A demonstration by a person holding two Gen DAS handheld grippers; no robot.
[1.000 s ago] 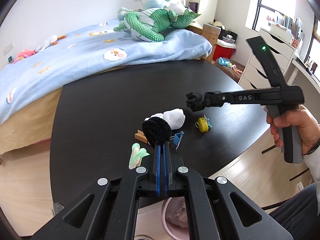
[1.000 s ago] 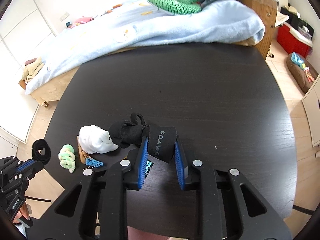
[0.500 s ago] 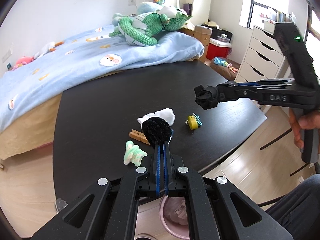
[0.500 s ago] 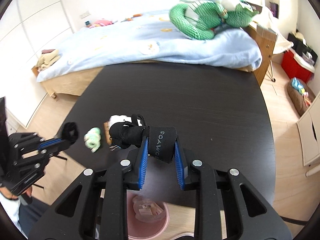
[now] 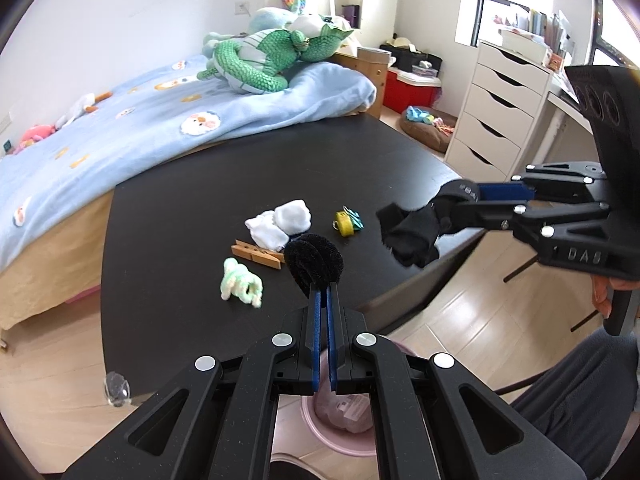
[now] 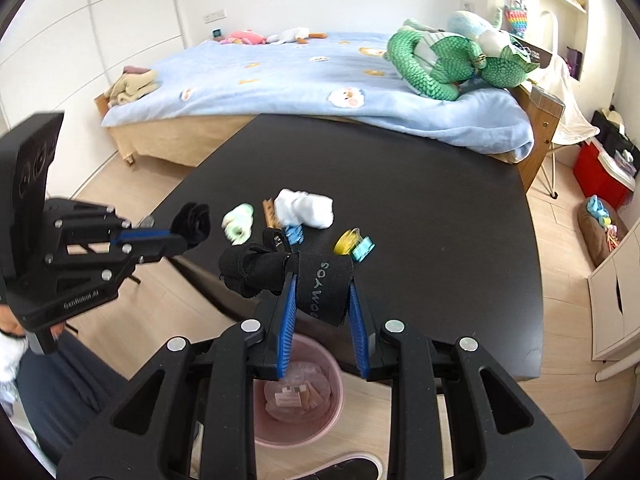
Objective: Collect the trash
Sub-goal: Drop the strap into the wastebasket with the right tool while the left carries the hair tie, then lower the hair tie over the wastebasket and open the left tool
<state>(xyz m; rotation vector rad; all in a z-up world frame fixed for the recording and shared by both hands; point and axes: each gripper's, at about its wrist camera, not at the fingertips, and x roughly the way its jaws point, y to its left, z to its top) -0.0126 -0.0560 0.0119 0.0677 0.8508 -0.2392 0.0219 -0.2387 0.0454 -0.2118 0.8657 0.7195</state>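
While my right gripper [image 6: 322, 300] pinches a black wrist strap [image 6: 288, 280] above the pink bin [image 6: 300, 404] and my left gripper [image 5: 323, 292] nips a black fuzzy ring [image 5: 314, 262], the white sock [image 5: 280, 224], clothespin [image 5: 256, 254], green scrunchie [image 5: 240, 284] and yellow tape [image 5: 343, 218] wait on the counter [image 5: 200, 200]

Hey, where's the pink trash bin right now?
The pink bin stands on the wooden floor just off the near edge of the black table. In the right wrist view it shows under the right tool, which holds a black strap.
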